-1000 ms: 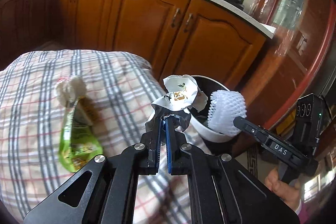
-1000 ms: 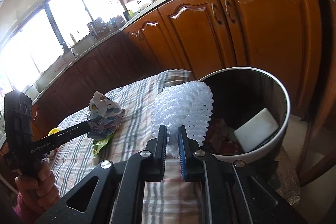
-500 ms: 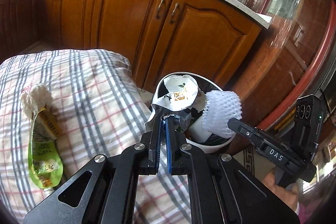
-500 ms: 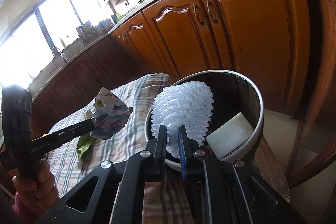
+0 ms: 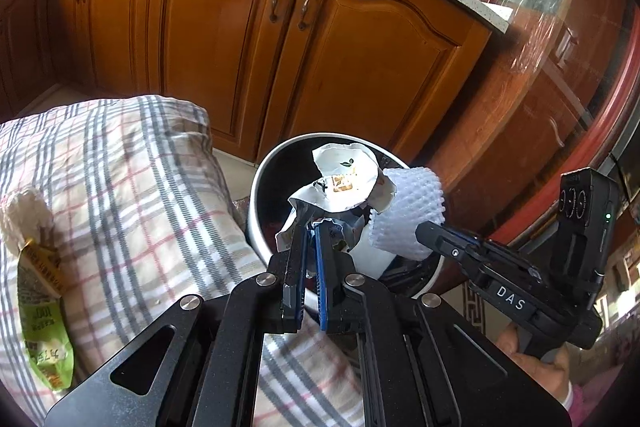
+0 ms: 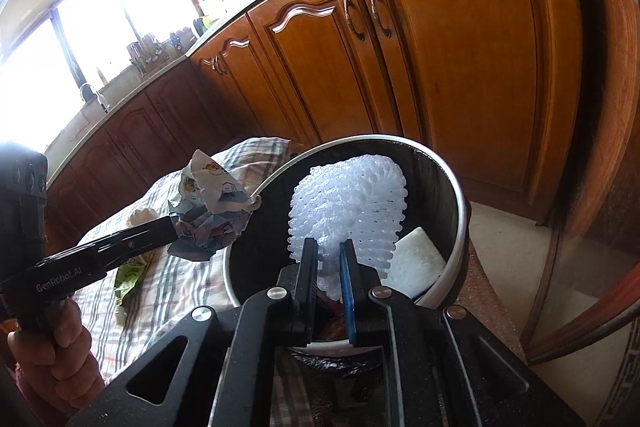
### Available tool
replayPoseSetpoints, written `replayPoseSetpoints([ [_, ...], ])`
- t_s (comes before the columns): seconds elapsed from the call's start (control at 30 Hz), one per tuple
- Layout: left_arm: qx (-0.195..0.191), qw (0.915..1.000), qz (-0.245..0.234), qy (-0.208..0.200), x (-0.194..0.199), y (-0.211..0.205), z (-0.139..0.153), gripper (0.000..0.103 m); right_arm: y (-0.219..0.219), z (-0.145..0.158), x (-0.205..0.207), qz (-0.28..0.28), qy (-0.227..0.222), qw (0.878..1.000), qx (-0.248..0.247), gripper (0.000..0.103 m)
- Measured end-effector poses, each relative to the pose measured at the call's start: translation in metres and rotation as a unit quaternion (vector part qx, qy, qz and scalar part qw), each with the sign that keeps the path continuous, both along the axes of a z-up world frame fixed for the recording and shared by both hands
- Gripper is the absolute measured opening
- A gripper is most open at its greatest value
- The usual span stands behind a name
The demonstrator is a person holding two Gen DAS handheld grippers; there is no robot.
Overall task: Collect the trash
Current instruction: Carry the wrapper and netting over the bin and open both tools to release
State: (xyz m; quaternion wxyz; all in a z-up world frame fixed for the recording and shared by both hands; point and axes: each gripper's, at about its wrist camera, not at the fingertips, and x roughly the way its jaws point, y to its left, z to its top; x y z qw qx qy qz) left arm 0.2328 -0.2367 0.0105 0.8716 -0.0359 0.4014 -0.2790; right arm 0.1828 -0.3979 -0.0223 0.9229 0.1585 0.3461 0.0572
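Observation:
My left gripper [image 5: 310,227] is shut on a crumpled paper wrapper [image 5: 344,183] and holds it over the round trash bin [image 5: 272,163]. From the right wrist, that wrapper [image 6: 212,211] hangs at the bin's left rim [image 6: 280,175]. A white foam fruit net [image 6: 348,203] is pinched in my right gripper [image 6: 330,251], which is shut on it above the bin's mouth. In the left wrist view the net [image 5: 408,211] sits just right of the wrapper. Inside the bin lies a white foam block [image 6: 416,263].
A green snack bag [image 5: 44,327] and a crumpled tissue [image 5: 24,215] lie on the plaid cloth [image 5: 140,187] left of the bin. Wooden cabinet doors [image 5: 224,39] stand close behind. A person's hand [image 6: 56,347] grips the left tool.
Both grippers have carried their trash to the right, from over the plaid cloth to above the bin's opening. The grips are unchanged.

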Motion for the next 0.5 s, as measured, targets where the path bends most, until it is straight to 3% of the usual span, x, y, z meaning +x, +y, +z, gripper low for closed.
replayPoseSetpoints([
  [0.5, 0.014, 0.9996, -0.011, 0.021, 0.02, -0.025, -0.016, 0.005, -0.007, -0.008, 0.017, 0.001, 0.026, 1.0, -0.013, 0.016],
])
